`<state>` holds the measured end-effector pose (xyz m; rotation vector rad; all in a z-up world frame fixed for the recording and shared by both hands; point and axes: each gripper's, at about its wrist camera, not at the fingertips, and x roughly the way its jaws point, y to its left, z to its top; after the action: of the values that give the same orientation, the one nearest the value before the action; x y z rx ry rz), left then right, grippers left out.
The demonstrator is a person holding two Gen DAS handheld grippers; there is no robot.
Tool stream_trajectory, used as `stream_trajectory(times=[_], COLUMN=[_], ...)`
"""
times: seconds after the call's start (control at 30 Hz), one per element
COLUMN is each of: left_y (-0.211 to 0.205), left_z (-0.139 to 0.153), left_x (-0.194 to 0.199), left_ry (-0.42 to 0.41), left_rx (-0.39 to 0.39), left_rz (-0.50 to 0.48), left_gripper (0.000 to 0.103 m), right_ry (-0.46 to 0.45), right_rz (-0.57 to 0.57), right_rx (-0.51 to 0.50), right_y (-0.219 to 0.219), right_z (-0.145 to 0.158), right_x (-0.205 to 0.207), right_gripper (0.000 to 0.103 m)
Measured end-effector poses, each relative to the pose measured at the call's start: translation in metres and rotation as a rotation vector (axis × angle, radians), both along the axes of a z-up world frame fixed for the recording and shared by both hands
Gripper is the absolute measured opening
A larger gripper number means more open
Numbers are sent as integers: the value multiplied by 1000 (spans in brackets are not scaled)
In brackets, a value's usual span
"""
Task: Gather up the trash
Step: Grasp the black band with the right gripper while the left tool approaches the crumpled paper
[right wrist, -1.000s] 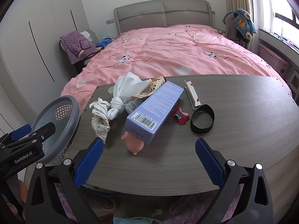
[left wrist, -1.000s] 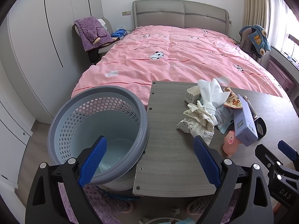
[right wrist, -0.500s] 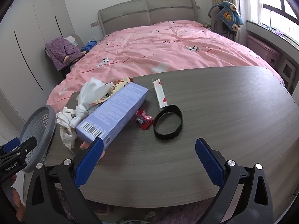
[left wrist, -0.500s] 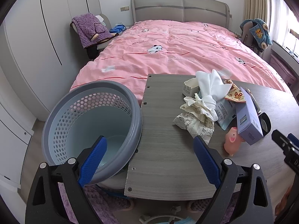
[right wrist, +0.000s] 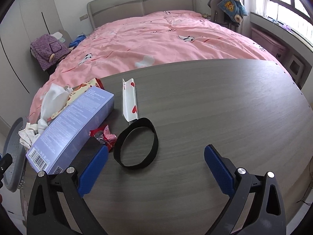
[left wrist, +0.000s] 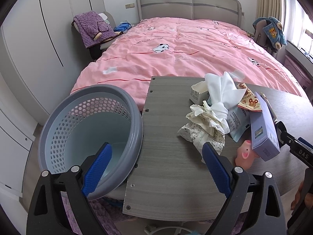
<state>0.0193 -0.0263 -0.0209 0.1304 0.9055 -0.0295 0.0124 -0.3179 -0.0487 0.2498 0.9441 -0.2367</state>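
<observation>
Trash pile (left wrist: 219,117), one basket (left wrist: 88,133), two wide-spread tools.

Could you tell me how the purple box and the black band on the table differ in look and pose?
The purple box is a solid, printed carton with a barcode; the black band is a plain thin loop, open in the middle. The purple box sits tilted, propped over the pink pig toy, while the black band lies flat on the table. The purple box adjoins the trash pile; the black band lies apart. Neither is gripped.
</observation>
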Motion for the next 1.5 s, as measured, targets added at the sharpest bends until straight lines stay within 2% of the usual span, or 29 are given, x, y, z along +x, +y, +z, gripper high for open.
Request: stream_trajectory(times=[0.27, 0.4, 0.53, 0.7, 0.8, 0.9, 1.0, 1.5], left_y=[-1, 1, 2, 1, 1, 0, -2, -17], left_z=[-3, -4, -3, -5, -9, -9, -7, -13], left_x=[5, 6, 6, 6, 7, 6, 4, 11], left_ry=[8, 6, -1, 7, 28, 27, 12, 64], left_rx=[-4, -9, -18, -18, -27, -26, -25, -75], left_rz=[0, 9, 4, -11, -17, -19, -26, -103], left_gripper=[89, 89, 89, 89, 89, 89, 89, 89], right_ry=[19, 39, 39, 30, 23, 13, 4, -82], right_rz=[34, 47, 56, 55, 60, 63, 58, 47], right_rx=[-35, -73, -97, -125, -145, -136, -98, 13], right_y=[10, 16, 20, 22, 24, 23, 18, 9], right_z=[-7, -13, -14, -13, -12, -11, -9, 17], right_x=[5, 10, 11, 11, 10, 9, 6, -18], right_gripper=[95, 84, 81, 63, 47, 22, 13, 10])
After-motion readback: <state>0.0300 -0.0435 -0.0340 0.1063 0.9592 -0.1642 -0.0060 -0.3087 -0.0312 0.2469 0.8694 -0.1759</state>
